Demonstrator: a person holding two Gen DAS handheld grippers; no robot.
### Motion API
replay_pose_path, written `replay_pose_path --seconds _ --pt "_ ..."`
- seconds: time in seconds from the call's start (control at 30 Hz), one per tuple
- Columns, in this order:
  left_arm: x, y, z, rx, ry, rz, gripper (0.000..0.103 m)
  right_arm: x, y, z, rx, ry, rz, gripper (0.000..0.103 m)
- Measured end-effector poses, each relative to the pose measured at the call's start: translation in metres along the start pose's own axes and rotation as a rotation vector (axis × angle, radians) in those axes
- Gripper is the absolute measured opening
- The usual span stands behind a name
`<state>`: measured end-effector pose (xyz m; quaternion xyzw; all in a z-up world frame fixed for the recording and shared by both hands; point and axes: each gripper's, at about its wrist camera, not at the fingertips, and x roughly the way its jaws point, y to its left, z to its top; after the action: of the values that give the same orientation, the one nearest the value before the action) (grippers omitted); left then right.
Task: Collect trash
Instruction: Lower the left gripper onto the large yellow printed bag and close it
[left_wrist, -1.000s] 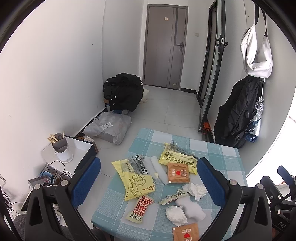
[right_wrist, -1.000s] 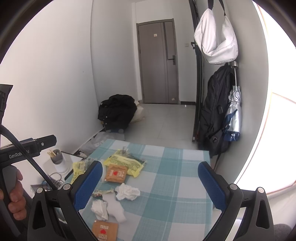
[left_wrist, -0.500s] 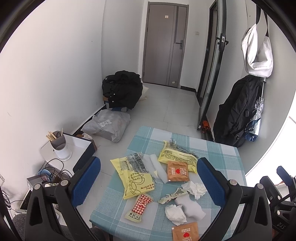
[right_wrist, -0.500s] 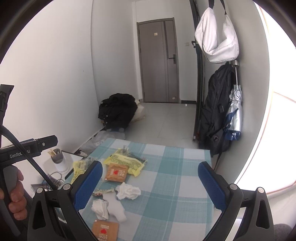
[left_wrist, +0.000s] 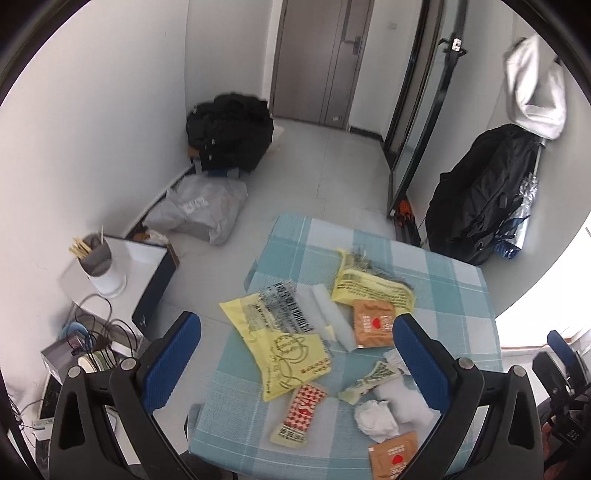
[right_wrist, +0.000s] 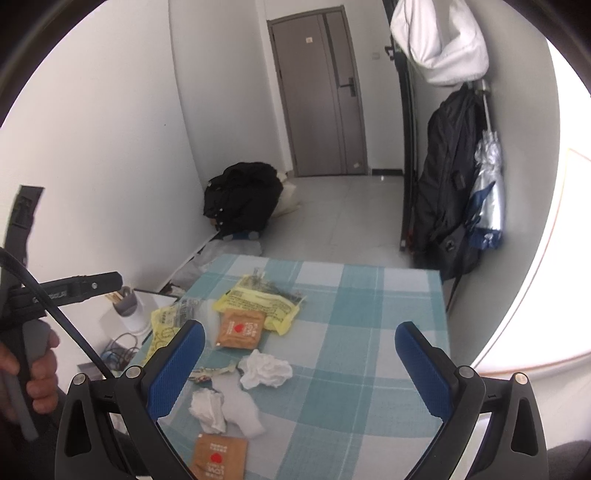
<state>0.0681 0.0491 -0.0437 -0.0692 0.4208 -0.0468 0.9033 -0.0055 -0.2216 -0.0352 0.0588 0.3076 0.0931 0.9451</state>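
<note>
Trash lies scattered on a blue checked table (left_wrist: 447, 295) (right_wrist: 354, 295). I see yellow plastic bags (left_wrist: 288, 350) (left_wrist: 369, 291) (right_wrist: 258, 302), brown sachets (left_wrist: 373, 323) (left_wrist: 395, 458) (right_wrist: 240, 328) (right_wrist: 219, 458), a red-and-white checked wrapper (left_wrist: 301, 413), and crumpled white tissues (left_wrist: 375, 419) (right_wrist: 264, 371) (right_wrist: 208, 408). My left gripper (left_wrist: 299, 362) hovers open above the yellow bag and wrappers, holding nothing. Open and empty too, my right gripper (right_wrist: 299, 373) hangs over the tissues near the table's front.
A white side stand (left_wrist: 122, 266) with a cup of sticks (left_wrist: 98, 258) and tangled cables (left_wrist: 92, 332) sits left of the table. A grey bag (left_wrist: 199, 210) and black clothing (left_wrist: 229, 136) lie on the floor. A black backpack (left_wrist: 484, 192) and an umbrella (right_wrist: 487, 192) hang at right.
Both grippers have dropped lower and tipped down towards the table, so the trash looks nearer and higher in view. Both stay open and nothing on the table has moved.
</note>
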Motion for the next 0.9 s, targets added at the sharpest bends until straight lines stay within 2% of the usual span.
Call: replay_pose_path --seconds 0.03,0.2,0.37,0.43,0.5,0.57,0.63,0.8,0.83,0.9 --pt "0.01 0.009 0.004 -0.013 0.034 -0.021 0.102 0.004 0.0 0.001 0.008 0.009 0.02 0.103" --pt "0.056 0.043 0.016 -0.07 0.154 -0.014 0.102 0.023 0.008 0.005 -0.004 0.05 0.068 0.103" --pt "0.097 0.062 0.012 -0.134 0.278 -0.075 0.102 0.04 0.017 0.007 -0.039 0.084 0.096 0.103" --pt "0.106 0.059 0.013 -0.115 0.309 -0.052 0.102 0.048 0.019 0.006 -0.051 0.106 0.098 0.103" --pt "0.109 0.049 0.014 -0.073 0.311 -0.077 0.102 0.055 0.02 0.005 -0.052 0.127 0.105 0.103" --pt "0.11 0.036 0.012 0.004 0.308 -0.038 0.102 0.06 0.021 0.005 -0.05 0.139 0.115 0.103" --pt "0.112 0.029 0.009 0.067 0.312 0.038 0.102 0.062 0.021 0.005 -0.055 0.147 0.114 0.103" --pt "0.112 0.013 -0.003 0.168 0.338 0.072 0.102 0.067 0.023 0.004 -0.068 0.165 0.113 0.103" --pt "0.111 0.012 -0.004 0.178 0.338 0.084 0.101 0.067 0.022 0.003 -0.067 0.167 0.112 0.103" --pt "0.112 0.013 -0.005 0.179 0.334 0.096 0.093 0.068 0.021 0.002 -0.062 0.176 0.103 0.103"
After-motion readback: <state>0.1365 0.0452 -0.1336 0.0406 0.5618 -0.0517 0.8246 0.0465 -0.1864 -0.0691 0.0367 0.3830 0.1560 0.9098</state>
